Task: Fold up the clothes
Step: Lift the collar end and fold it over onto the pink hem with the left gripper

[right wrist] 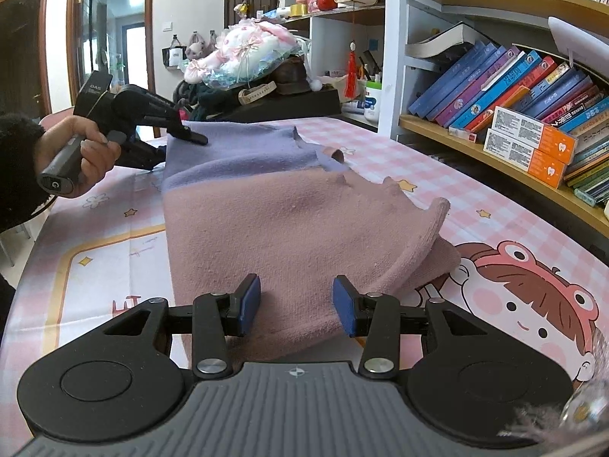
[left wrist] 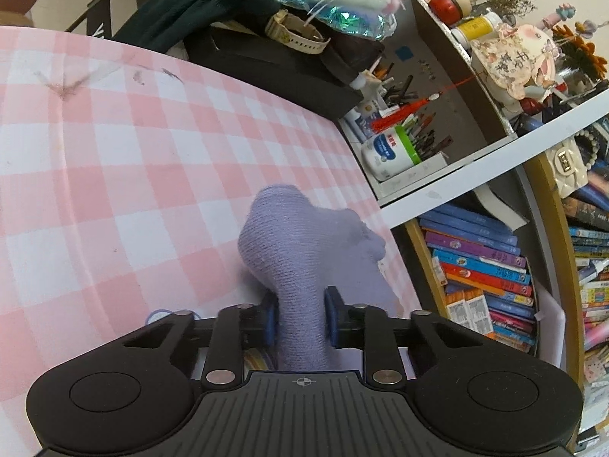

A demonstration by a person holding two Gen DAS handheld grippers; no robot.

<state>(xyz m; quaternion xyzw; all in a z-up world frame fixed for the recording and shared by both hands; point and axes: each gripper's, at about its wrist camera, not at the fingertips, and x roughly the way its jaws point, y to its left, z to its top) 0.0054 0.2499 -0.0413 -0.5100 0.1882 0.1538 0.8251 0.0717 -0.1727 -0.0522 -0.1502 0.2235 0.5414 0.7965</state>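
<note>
A knitted garment, lilac at one end and dusty pink at the other, lies on the table. In the left wrist view my left gripper (left wrist: 300,318) is shut on a bunched lilac edge of the garment (left wrist: 300,243), lifted off the pink checked tablecloth (left wrist: 114,160). In the right wrist view my right gripper (right wrist: 297,306) stands open, with the pink end of the garment (right wrist: 289,228) between its blue pads; they do not press it. The left gripper also shows there (right wrist: 190,137), hand-held at the lilac far corner.
A bookshelf with books (right wrist: 506,91) stands right of the table. At the table's far end sit a black box (right wrist: 289,103), a dark cloth, a watch (left wrist: 297,34) and a plush toy (right wrist: 247,49). Shelf cubbies hold pens and a white jar (left wrist: 388,152).
</note>
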